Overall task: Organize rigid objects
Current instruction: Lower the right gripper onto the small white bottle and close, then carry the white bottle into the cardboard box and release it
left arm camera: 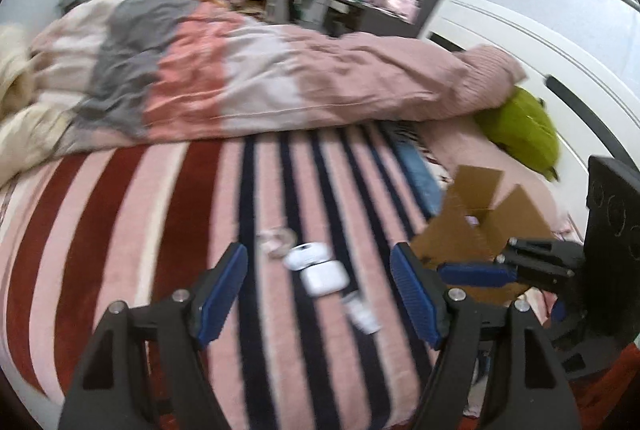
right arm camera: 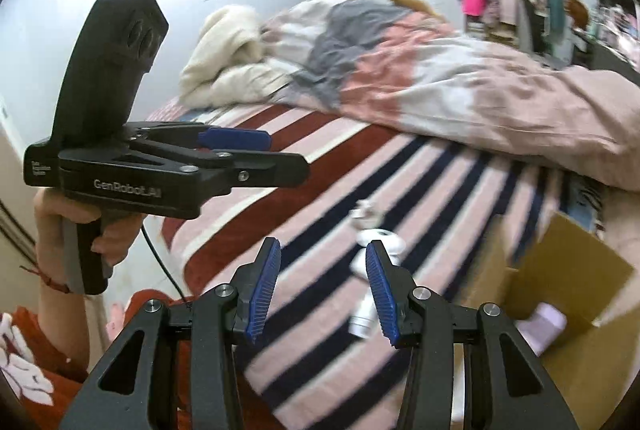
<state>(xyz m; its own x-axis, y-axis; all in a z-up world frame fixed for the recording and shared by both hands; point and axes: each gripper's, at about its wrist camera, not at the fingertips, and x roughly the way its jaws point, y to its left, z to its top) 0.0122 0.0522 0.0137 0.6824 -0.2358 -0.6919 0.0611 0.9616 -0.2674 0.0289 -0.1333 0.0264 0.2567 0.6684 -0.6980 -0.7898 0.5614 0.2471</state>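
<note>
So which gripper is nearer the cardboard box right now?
Right. The right gripper hovers right at the cardboard box, at its open side. The left gripper is further off, open above the small white items on the striped blanket.

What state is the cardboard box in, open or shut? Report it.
Open. The box has its flaps standing up, and a pale purple item shows inside through the top.

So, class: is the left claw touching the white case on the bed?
Apart. The left wrist view shows the open left claw above the white case, striped blanket visible beside each finger.
</note>
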